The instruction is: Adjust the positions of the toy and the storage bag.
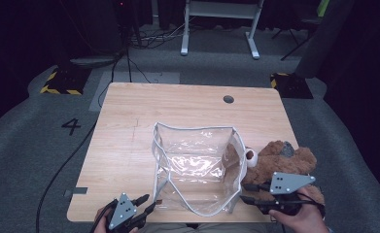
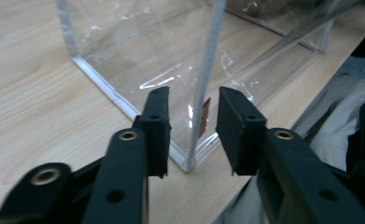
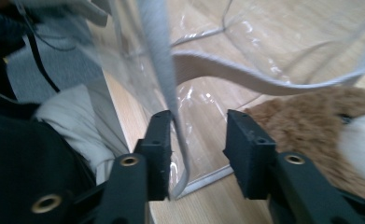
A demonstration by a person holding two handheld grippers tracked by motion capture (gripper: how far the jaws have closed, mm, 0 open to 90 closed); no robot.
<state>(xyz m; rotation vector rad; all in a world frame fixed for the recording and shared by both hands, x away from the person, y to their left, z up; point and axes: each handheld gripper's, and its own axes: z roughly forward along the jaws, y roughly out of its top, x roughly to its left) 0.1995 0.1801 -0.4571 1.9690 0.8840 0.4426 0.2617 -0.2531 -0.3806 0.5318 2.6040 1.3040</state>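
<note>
Here the clear plastic bag (image 1: 197, 167) stands open on the tabletop (image 1: 129, 145), a brown plush bear (image 1: 285, 160) touching its right side. Both claws are spread; the left claw (image 2: 193, 128) straddles the bag's near corner seam without pinching it; the right claw (image 3: 198, 154) has the bag's grey edging against one pad, loose.

The light wooden table (image 1: 129, 145) stands on grey carpet; a round cable hole (image 1: 229, 99) sits near its far edge, right of centre; a clear plastic bag with grey piping (image 1: 192, 167) stands open on the middle of the top, reaching almost to the near edge; a brown plush bear (image 1: 280, 162) lies just beside the bag's right wall, at the table's near right corner; the left half of the top is bare wood.
</note>
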